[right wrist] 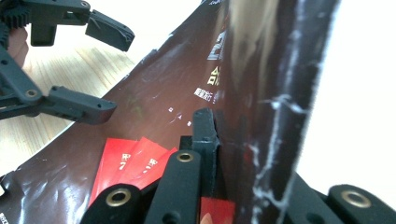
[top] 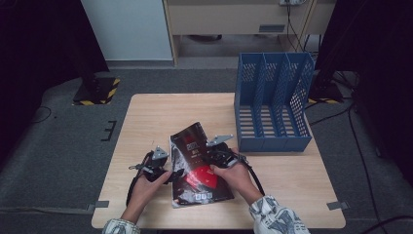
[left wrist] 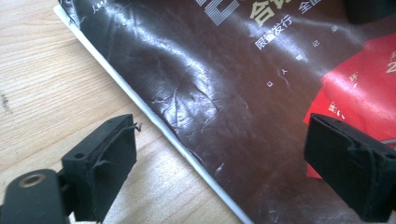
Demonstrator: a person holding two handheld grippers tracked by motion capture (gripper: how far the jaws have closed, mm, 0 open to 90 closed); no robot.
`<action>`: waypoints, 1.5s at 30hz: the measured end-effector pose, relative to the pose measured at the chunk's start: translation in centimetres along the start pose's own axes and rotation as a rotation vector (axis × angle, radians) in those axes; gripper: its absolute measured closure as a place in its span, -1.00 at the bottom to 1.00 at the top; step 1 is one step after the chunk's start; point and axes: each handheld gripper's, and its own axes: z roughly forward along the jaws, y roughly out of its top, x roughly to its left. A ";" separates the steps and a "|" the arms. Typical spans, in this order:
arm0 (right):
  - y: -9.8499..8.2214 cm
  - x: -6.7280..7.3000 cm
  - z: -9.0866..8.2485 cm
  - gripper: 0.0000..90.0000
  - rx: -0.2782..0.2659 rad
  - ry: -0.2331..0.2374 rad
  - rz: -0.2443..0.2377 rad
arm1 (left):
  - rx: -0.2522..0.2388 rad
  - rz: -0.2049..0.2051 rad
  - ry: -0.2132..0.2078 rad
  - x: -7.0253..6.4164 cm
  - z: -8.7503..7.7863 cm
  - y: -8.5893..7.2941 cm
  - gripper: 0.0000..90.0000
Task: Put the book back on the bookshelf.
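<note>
Magazine [top: 197, 165], dark glossy cover with a red patch, lying near the front-middle of the wooden table [top: 160, 109], slightly lifted at its right edge. From the high view: left gripper [top: 171, 174] parked right at the left edge of the cover, right gripper [top: 214, 157] on the right edge; blue file rack [top: 272, 105] standing well apart at the far right.

Left gripper view: jaws spread wide, one over bare wood, the other over the red patch, pressing on nothing. Creased cover [left wrist: 210, 93] and its white page edge running diagonally between them.

Right gripper view: jaws pinched tight on the raised edge of the cover [right wrist: 280, 93], which stands up almost vertical. Left gripper [right wrist: 100, 70] visible farther off at the top left, gaping over the page.
</note>
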 end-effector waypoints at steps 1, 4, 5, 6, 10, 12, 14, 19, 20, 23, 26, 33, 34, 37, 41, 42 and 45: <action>0.0 0.0 0.0 0.91 0.001 0.001 -0.004 | -0.002 -0.004 -0.002 0.0 -0.1 0.0 -0.80; 0.2 0.1 -0.2 0.92 -0.010 -0.002 -0.005 | -0.012 -0.013 -0.013 0.1 -0.3 0.0 -0.78; 0.2 0.1 -0.4 0.92 -0.013 -0.003 -0.002 | -0.005 -0.022 -0.022 0.1 -0.3 0.0 -0.76; 0.3 0.1 -0.5 0.92 -0.019 -0.006 -0.007 | 0.003 -0.032 -0.034 0.1 -0.4 0.0 -0.74; 0.6 0.0 -1.2 0.93 -0.049 -0.013 -0.011 | 0.010 -0.032 -0.041 0.2 -0.4 -0.1 -0.70; 0.6 -0.1 -1.5 0.93 -0.066 -0.017 -0.011 | 0.008 -0.036 -0.046 0.2 -0.4 -0.1 -0.70; 0.8 -0.1 -1.9 0.93 -0.083 -0.017 -0.017 | 0.010 -0.030 -0.052 0.2 -0.3 -0.1 -0.67; 1.1 0.1 -2.3 0.93 -0.102 -0.013 -0.029 | 0.024 -0.018 -0.088 -0.1 -0.2 -0.1 -0.60; 1.2 0.1 -2.4 0.93 -0.111 -0.015 -0.030 | 0.022 -0.018 -0.087 -0.2 -0.1 -0.2 -0.59; 1.5 0.3 -2.8 0.93 -0.133 -0.015 -0.042 | 0.031 -0.017 -0.095 -0.2 0.0 -0.2 -0.56; 1.8 0.5 -3.1 0.93 -0.147 -0.011 -0.057 | 0.040 -0.008 -0.114 -0.3 0.0 -0.2 -0.52; 2.4 0.9 -3.6 0.93 -0.196 -0.003 -0.082 | 0.070 -0.006 -0.175 -0.6 0.3 -0.2 -0.43; 2.5 1.0 -3.7 0.93 -0.204 0.001 -0.082 | 0.071 -0.010 -0.180 -0.7 0.4 -0.2 -0.40; 2.7 1.1 -3.9 0.93 -0.213 0.004 -0.091 | 0.068 -0.005 -0.185 -0.7 0.4 -0.2 -0.37; 2.9 1.2 -4.0 0.93 -0.224 0.012 -0.099 | 0.063 -0.025 -0.183 -0.2 0.1 -0.2 -0.16; 2.9 1.3 -4.0 0.93 -0.231 0.019 -0.104 | 0.059 -0.031 -0.181 0.0 0.0 -0.2 0.00; 2.9 1.4 -4.1 0.93 -0.239 0.025 -0.109 | 0.041 -0.049 -0.178 0.5 -0.5 -0.2 0.19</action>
